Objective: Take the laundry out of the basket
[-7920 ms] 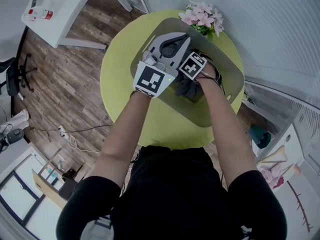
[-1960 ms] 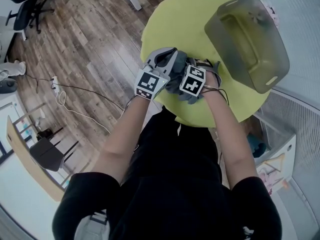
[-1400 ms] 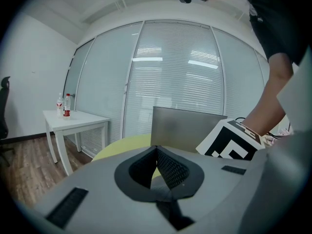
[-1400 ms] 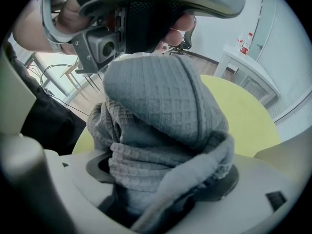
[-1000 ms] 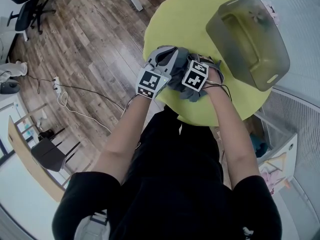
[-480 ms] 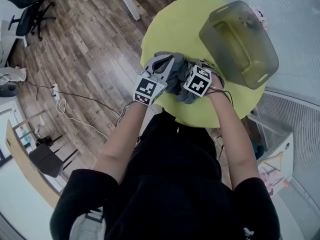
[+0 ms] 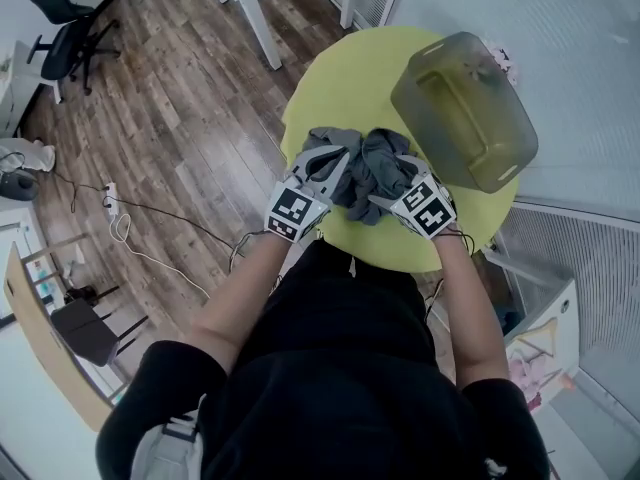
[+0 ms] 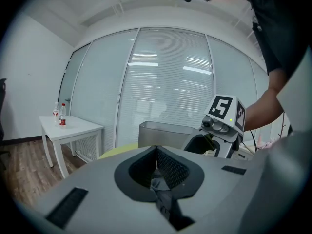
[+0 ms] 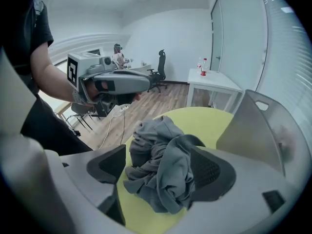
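The left claw [image 8: 156, 150] is sitting closed, pads meeting at the tips and pinching a fold of the gray laundry [image 7: 365, 168] low between them; the laundry is lying out of the basket, bunched in a heap on the yellow-green counter [image 7: 350, 78], near the person's edge; the right claw [image 9: 160, 168] is gaping wide and holding nothing, its jaws sitting either side of the heap, with the right pad seeming to touch cloth; the basket [image 7: 465, 108] is sitting on the counter further right, just beside the heap, with no cloth showing inside from above. On handling: the cloth is looking light, soft and limp, so it is likely going to sag and trail from a single pinch; not slippery, not fragile; a thick fold at the top of the heap is looking like the best hold, taken deep between the pads, not at a thin hem.
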Tool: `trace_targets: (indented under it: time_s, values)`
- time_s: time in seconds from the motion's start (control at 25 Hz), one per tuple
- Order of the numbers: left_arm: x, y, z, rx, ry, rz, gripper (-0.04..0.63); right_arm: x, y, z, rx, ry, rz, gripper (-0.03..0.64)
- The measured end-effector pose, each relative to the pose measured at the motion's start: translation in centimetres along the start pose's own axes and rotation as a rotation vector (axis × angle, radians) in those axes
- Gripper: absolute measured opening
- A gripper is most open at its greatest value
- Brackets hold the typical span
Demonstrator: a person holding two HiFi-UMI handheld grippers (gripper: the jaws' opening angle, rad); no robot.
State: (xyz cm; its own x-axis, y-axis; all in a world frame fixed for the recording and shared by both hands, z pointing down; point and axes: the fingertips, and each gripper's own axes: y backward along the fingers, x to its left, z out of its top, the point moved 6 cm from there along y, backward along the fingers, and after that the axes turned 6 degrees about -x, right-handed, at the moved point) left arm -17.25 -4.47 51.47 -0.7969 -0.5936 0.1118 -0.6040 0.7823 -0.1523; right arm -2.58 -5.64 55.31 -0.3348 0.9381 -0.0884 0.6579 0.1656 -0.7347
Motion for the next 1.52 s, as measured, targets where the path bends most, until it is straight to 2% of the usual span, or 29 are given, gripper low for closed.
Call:
trace_targets:
  time_s: [0.12,0.28,0.48,0.68,0.92,1.0,1.12,1.24,1.32,1.52]
  values:
    - [-0.9,0.5,0.8,0.011,0.008,-0.023,0.011,0.1,2.2,0.6,-0.102,-0.055,-0.041,0.414]
    - [-1.9,0.8,2.7,0.005,0.003,-0.051,0.011,0.1,5.8,2.2,-0.349,-0.187,-0.117,0.414]
    - [-3.0,1.2,5.8,-0.041,-0.028,-0.092,0.011,1.4,9.7,4.8,-0.589,-0.191,-0.170,0.414]
    - [-4.5,1.7,9.2,-0.093,-0.039,-0.126,0.011,2.6,12.4,6.9,-0.729,-0.187,-0.189,0.413]
    - [-5.5,1.8,12.0,-0.125,-0.082,-0.157,0.011,3.0,14.9,8.5,-0.831,-0.156,-0.219,0.406]
    - [-5.6,1.8,12.5,-0.132,-0.084,-0.167,0.011,3.1,15.7,8.8,-0.855,-0.138,-0.244,0.366]
    - [-5.9,2.1,13.4,-0.147,-0.077,-0.178,0.011,3.3,16.8,9.2,-0.879,-0.112,-0.301,0.164]
    - [-6.0,2.0,14.1,-0.155,-0.093,-0.194,0.011,3.1,17.1,9.4,-0.877,-0.116,-0.322,0.070]
    - [-6.2,1.8,14.2,-0.160,-0.096,-0.201,0.011,2.9,17.0,9.4,-0.876,-0.118,-0.330,0.038]
    - [-6.6,1.6,14.3,-0.201,-0.073,-0.204,0.011,3.3,17.0,9.8,-0.888,-0.105,-0.340,0.023]
